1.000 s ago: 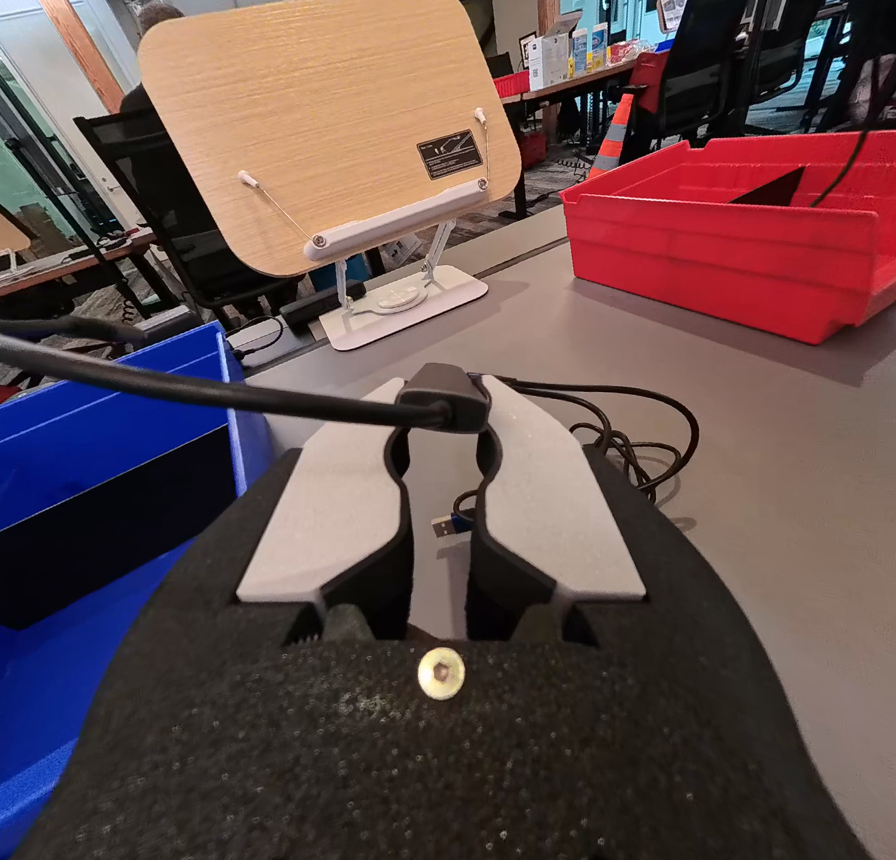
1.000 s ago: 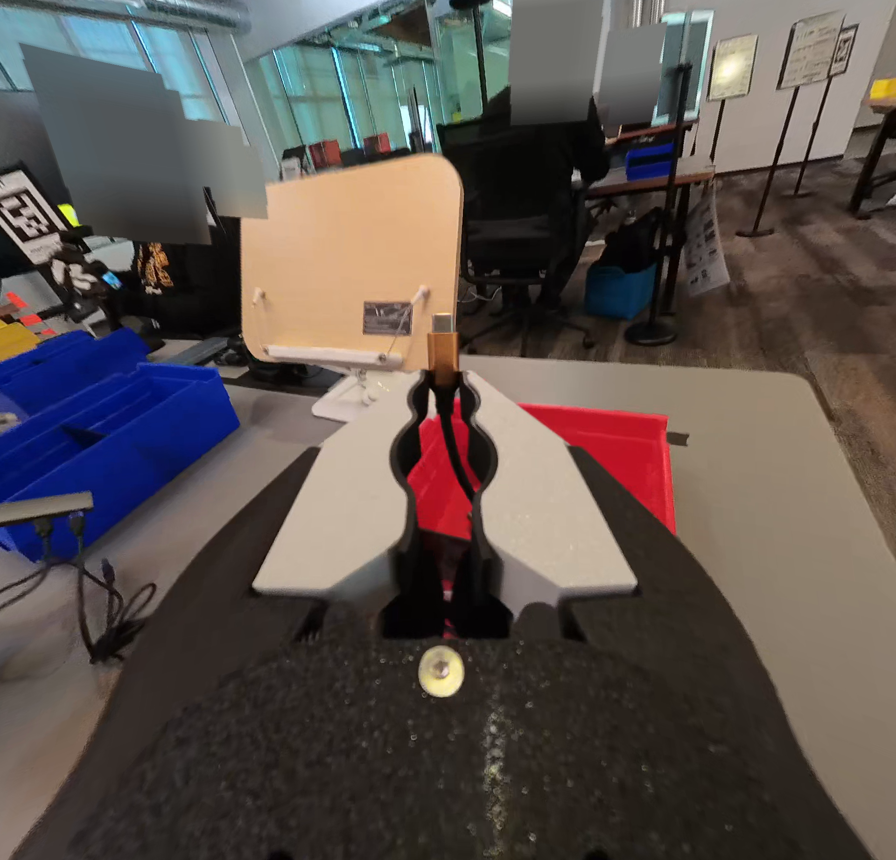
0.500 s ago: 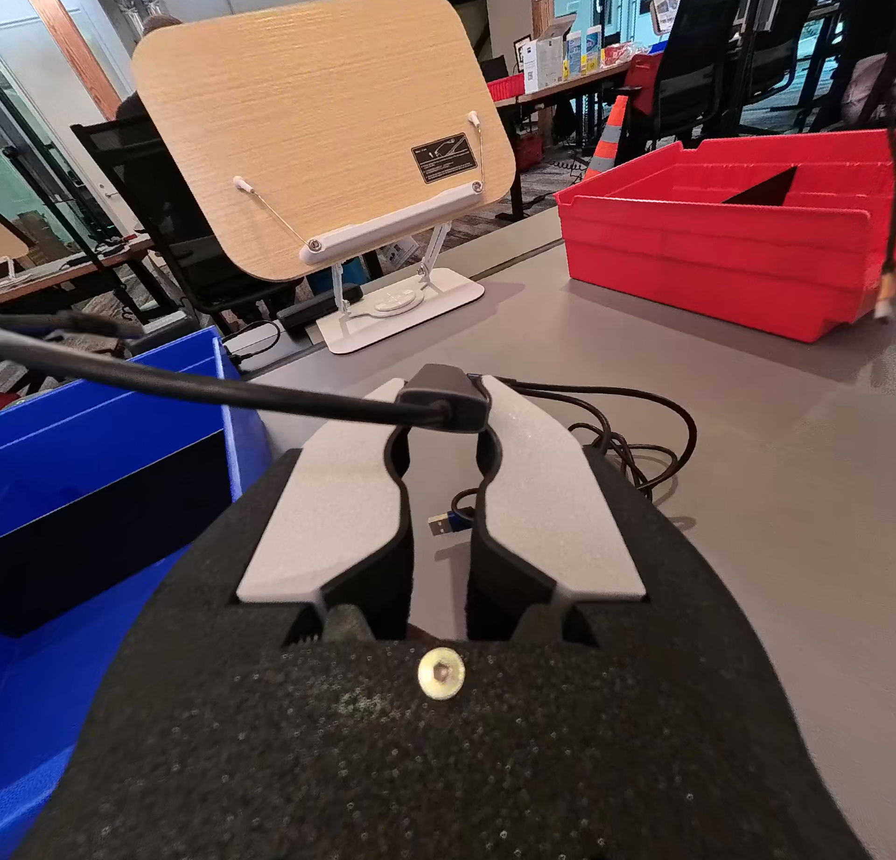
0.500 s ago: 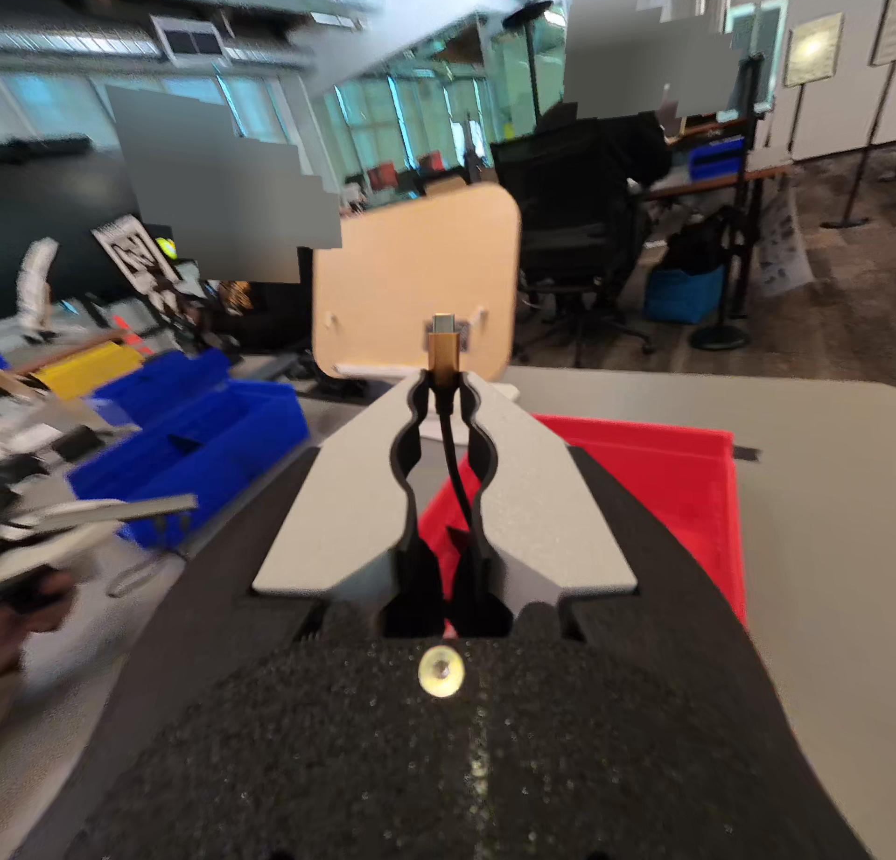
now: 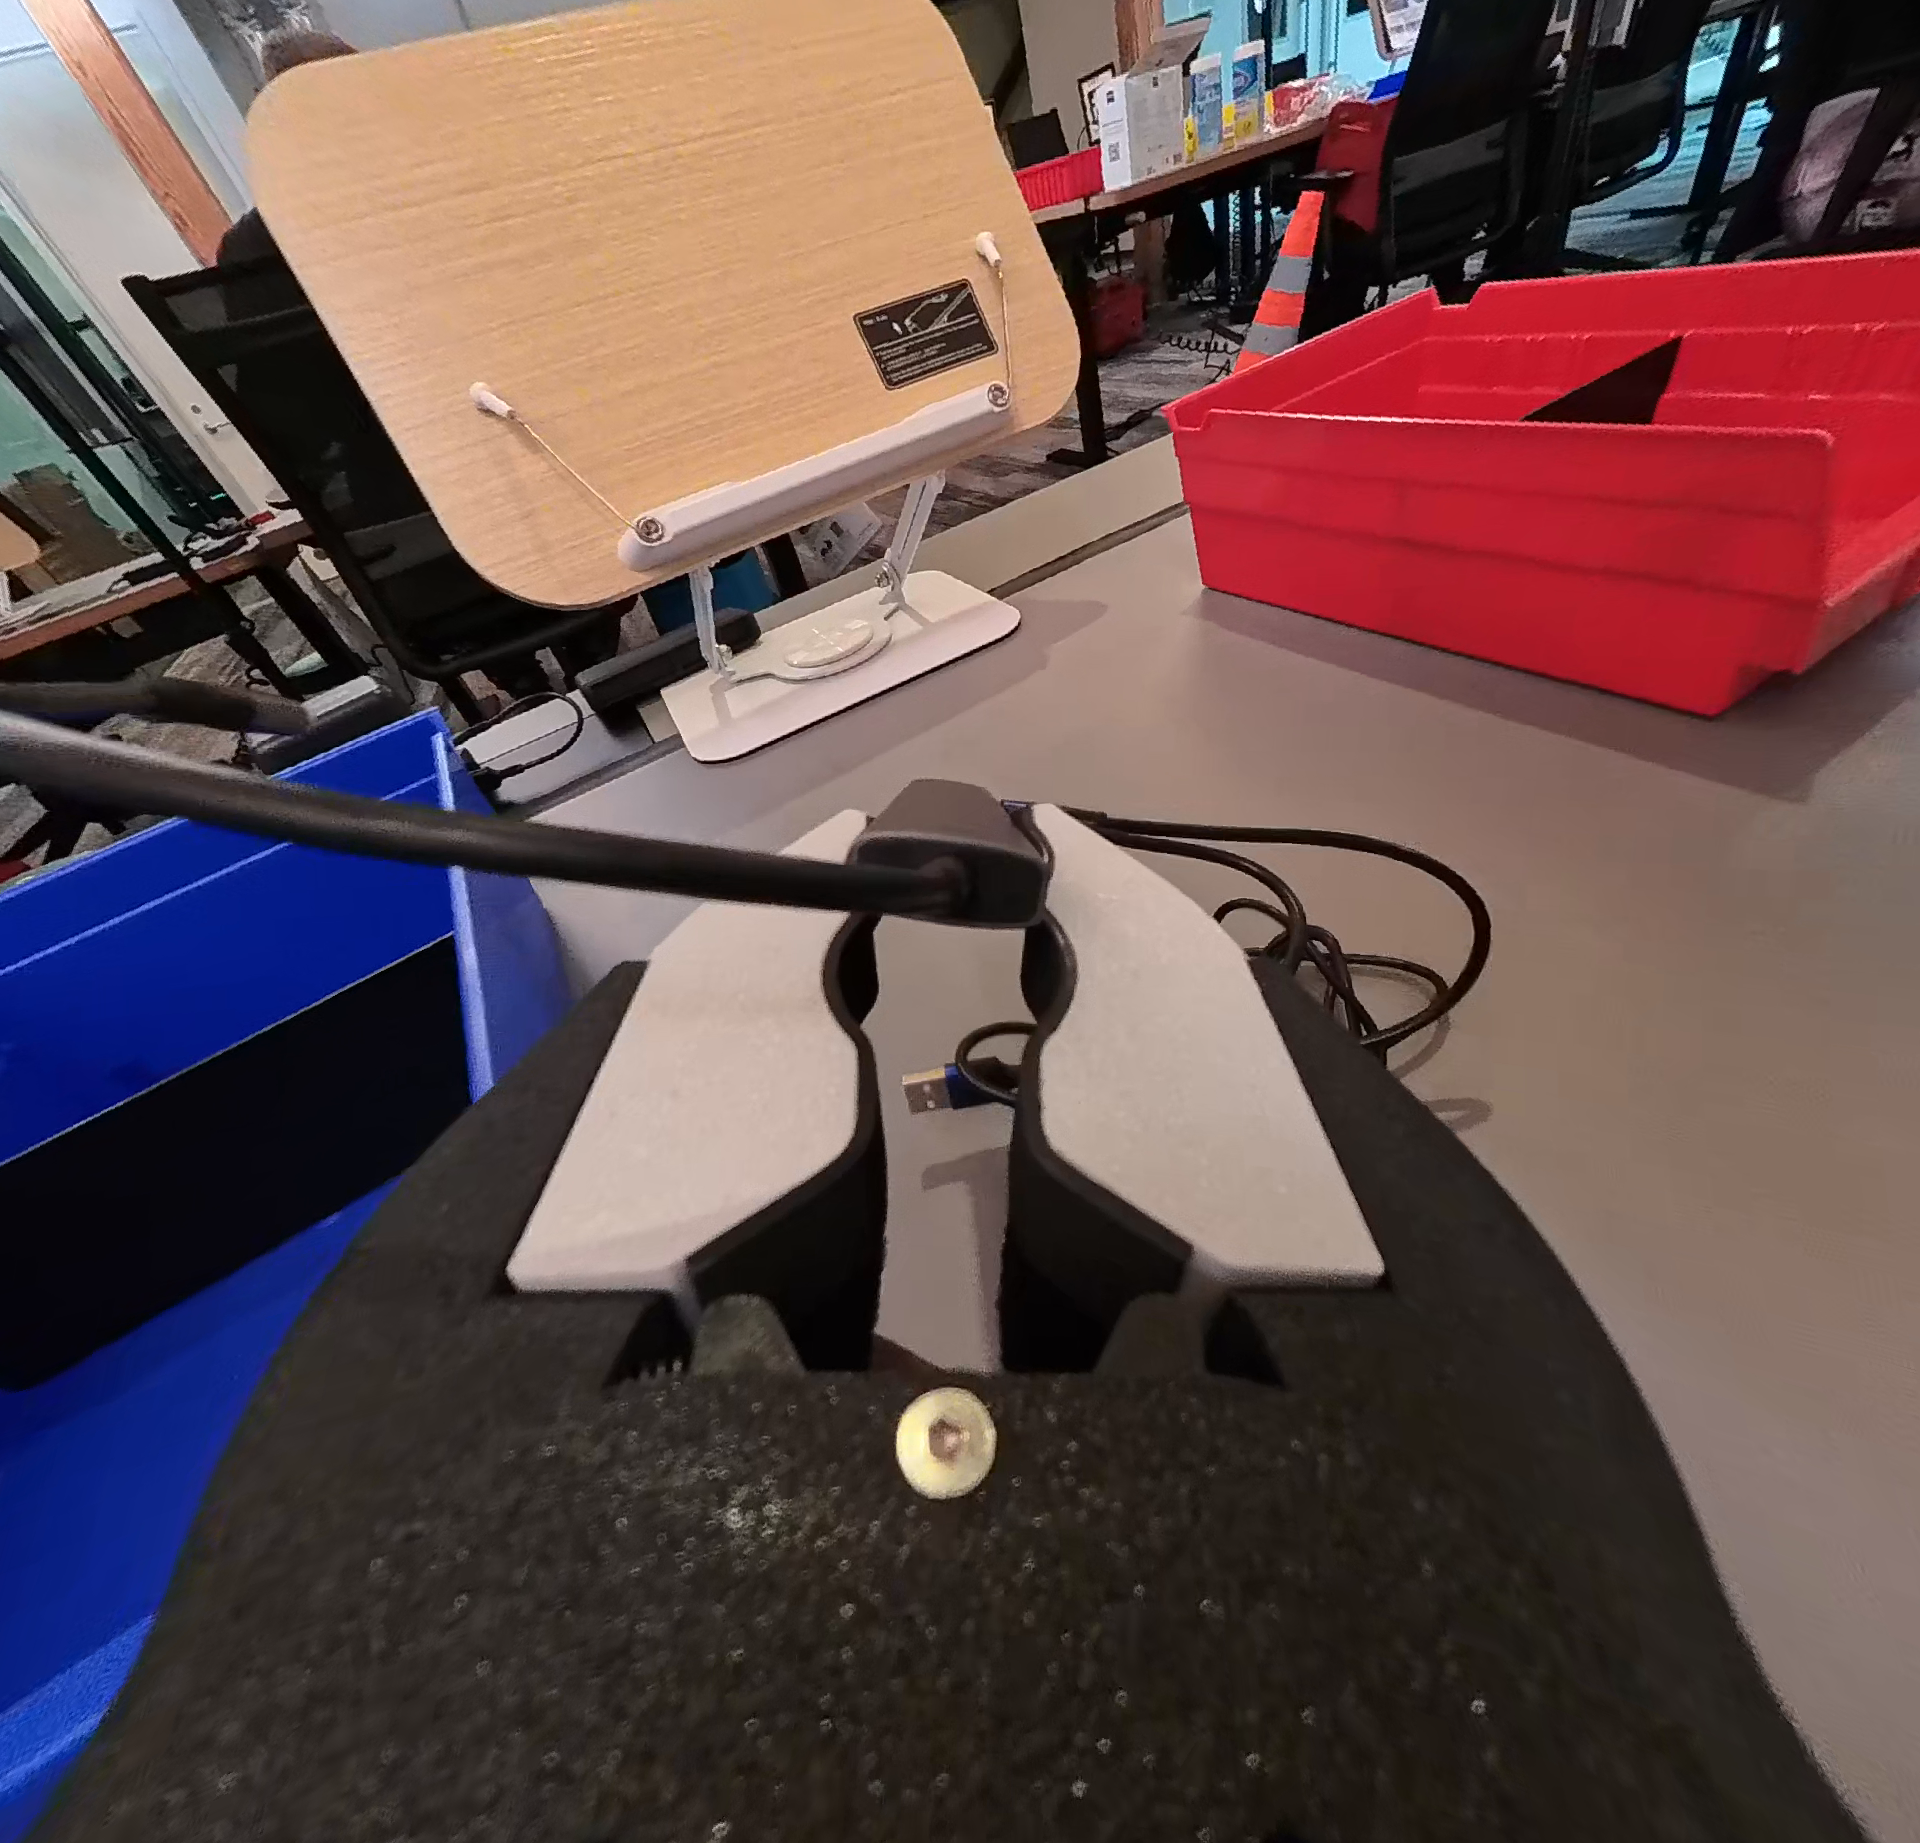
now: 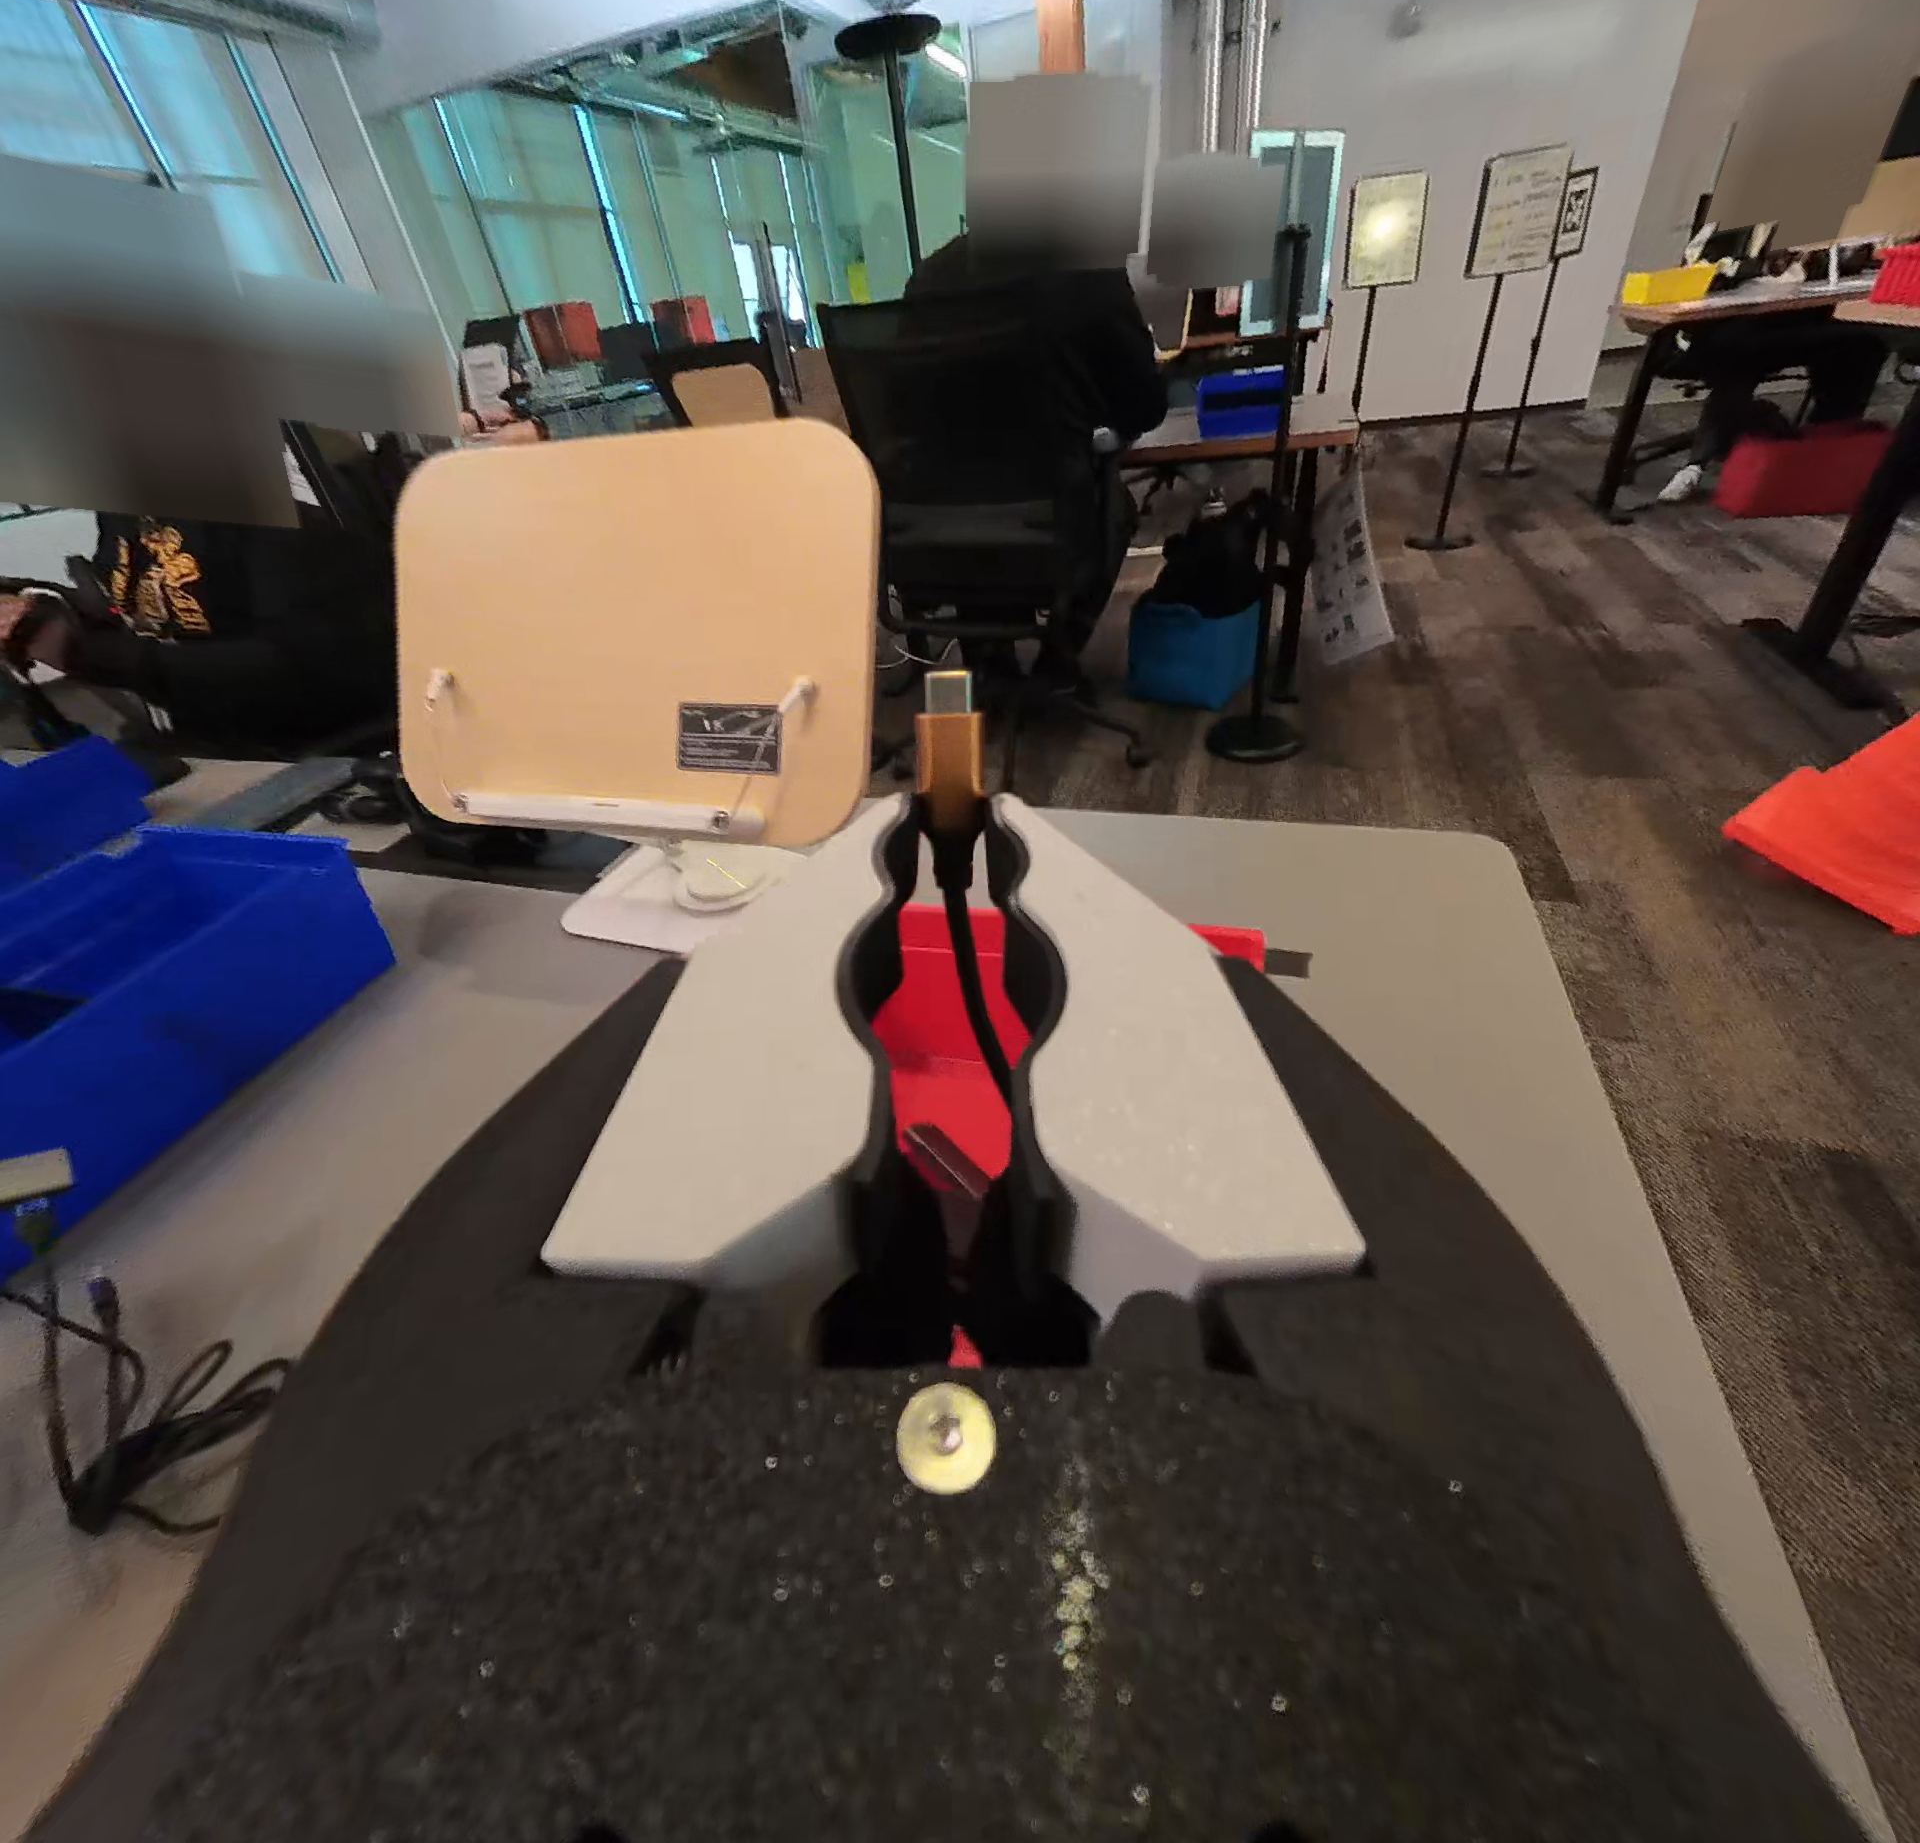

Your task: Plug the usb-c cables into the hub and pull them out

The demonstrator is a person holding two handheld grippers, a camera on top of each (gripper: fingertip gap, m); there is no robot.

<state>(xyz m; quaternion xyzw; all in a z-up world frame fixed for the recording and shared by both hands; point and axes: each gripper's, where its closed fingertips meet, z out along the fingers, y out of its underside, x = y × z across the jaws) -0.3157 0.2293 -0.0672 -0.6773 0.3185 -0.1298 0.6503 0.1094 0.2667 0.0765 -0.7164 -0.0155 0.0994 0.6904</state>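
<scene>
In the left wrist view my left gripper (image 5: 945,863) is shut on a dark grey hub (image 5: 925,827), held a little above the grey table (image 5: 1558,1274). The hub's thick black lead (image 5: 416,832) runs off to the left. Thin black cables (image 5: 1351,962) lie coiled on the table to the right, with a blue USB plug (image 5: 935,1092) lying below the fingers. In the right wrist view my right gripper (image 6: 951,806) is shut on a gold USB-C plug (image 6: 948,754) that points forward, its black cable (image 6: 977,993) trailing back between the fingers. The hub (image 6: 31,1175) shows at the far left edge.
A wooden book stand (image 5: 644,276) on a white base stands at the back of the table. A red bin (image 5: 1558,526) sits at the right and lies under my right gripper (image 6: 935,1014). A blue bin (image 5: 208,1014) sits at the left. The table's right edge (image 6: 1558,1066) drops to carpet. Spacing between my two grippers at the tips: around 45 centimeters.
My right gripper, still holding the gold plug, swung left toward the hub and then back right. My left gripper with the hub has barely moved.
</scene>
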